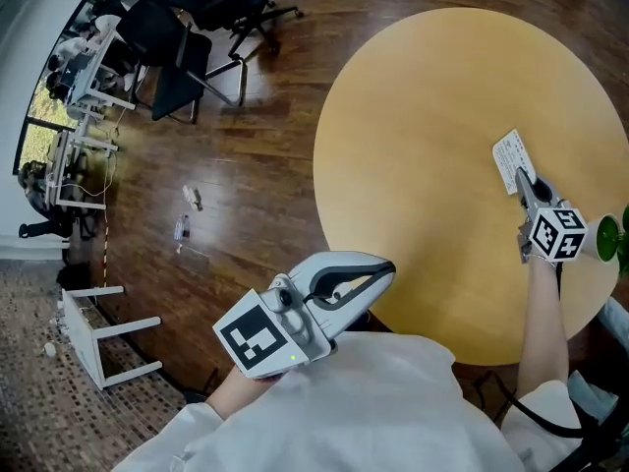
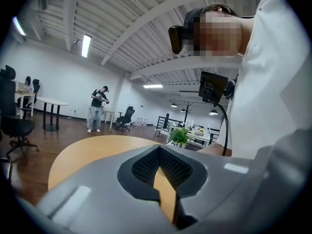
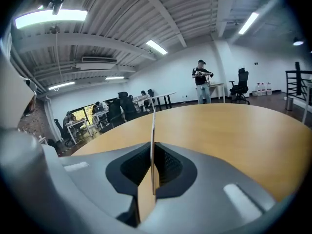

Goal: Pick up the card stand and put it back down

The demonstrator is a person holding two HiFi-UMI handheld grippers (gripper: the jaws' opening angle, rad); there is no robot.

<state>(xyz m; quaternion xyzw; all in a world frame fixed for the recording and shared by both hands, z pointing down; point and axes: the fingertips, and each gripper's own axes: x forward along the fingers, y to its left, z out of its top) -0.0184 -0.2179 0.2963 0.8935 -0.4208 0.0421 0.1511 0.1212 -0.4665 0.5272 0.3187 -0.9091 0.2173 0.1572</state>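
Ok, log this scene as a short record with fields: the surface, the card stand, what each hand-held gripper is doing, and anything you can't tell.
Surface: round wooden table
Card stand: white, upright, over the table's right side
Right hand-held gripper: shut on the card stand
Left hand-held gripper: shut, empty, just off the table's near edge
Unclear: whether the card stand touches the table

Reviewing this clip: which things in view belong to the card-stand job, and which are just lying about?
Part of the job:
- card stand, clamped edge-on in the right hand-held gripper
- round table

Lying about or idle:
- left hand-held gripper, shut and empty
- green plant
- tipped white stool
- office chairs
- small bits on the floor
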